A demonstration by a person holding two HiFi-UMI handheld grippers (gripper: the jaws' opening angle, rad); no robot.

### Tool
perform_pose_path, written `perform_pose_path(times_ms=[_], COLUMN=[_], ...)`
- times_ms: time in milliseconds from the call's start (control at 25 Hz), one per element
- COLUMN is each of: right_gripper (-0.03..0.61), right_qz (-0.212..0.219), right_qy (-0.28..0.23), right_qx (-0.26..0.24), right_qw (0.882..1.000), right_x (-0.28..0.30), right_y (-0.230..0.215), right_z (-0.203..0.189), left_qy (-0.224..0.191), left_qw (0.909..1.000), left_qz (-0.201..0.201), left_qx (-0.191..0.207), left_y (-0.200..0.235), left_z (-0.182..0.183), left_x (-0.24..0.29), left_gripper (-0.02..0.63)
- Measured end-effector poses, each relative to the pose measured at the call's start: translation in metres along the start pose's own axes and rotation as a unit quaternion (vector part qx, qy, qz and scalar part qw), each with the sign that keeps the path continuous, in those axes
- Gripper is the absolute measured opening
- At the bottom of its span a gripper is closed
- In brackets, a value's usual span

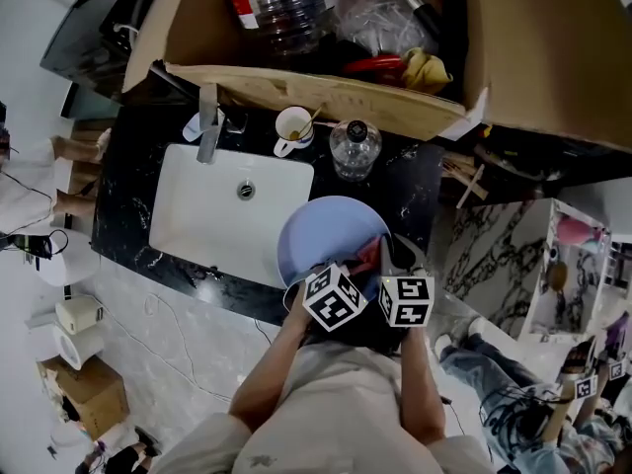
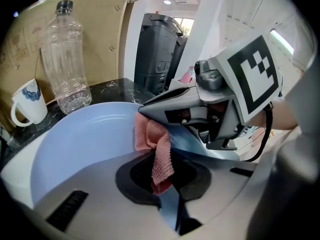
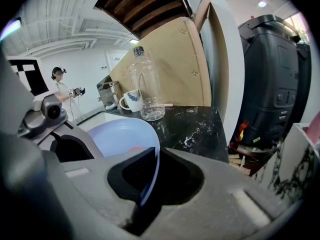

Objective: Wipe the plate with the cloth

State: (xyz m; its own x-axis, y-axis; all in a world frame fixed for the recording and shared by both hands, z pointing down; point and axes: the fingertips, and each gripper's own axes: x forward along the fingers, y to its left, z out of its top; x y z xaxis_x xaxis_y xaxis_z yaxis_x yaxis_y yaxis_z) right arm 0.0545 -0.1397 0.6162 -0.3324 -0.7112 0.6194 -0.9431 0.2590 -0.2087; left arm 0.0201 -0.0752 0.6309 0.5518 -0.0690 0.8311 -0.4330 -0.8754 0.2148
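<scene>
The plate (image 1: 326,235) hung over the sink's (image 1: 197,205) near right corner. Behind the sink stood the faucet (image 1: 208,126), mug (image 1: 293,128) and bottle (image 1: 355,150).

The right hand-held gripper (image 3: 147,179) grips the blue plate (image 3: 117,136) by its rim; a clear bottle (image 3: 146,89) stands on the desk (image 3: 200,126) beyond.

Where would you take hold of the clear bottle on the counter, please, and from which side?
Probably the neck just under the cap of the bottle, pinched level from its right. It stands upright and capped, and the neck is its narrowest part. The cardboard box rises close behind it and the mug stands on its left, so the bare counter to its right looks like the freest approach.
</scene>
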Motion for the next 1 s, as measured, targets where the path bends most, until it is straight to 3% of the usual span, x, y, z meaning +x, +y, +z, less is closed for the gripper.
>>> perform_pose_path(times_ms=[520,1000], right_gripper=[0.032,0.032], right_qz=[0.002,0.0], right_qy=[-0.004,-0.004], right_qx=[0.006,0.002], right_qw=[1.0,1.0], right_x=[-0.002,-0.003], right_y=[0.0,-0.001], right_z=[-0.002,-0.003], left_qy=[-0.035,-0.054], left_qw=[0.9973,0.9891], left_qz=[0.062,0.128], left_qx=[-0.019,-0.049], left_y=[0.031,0.066], left_z=[0.013,0.016], left_x=[0.0,-0.009], left_gripper=[0.034,0.034])
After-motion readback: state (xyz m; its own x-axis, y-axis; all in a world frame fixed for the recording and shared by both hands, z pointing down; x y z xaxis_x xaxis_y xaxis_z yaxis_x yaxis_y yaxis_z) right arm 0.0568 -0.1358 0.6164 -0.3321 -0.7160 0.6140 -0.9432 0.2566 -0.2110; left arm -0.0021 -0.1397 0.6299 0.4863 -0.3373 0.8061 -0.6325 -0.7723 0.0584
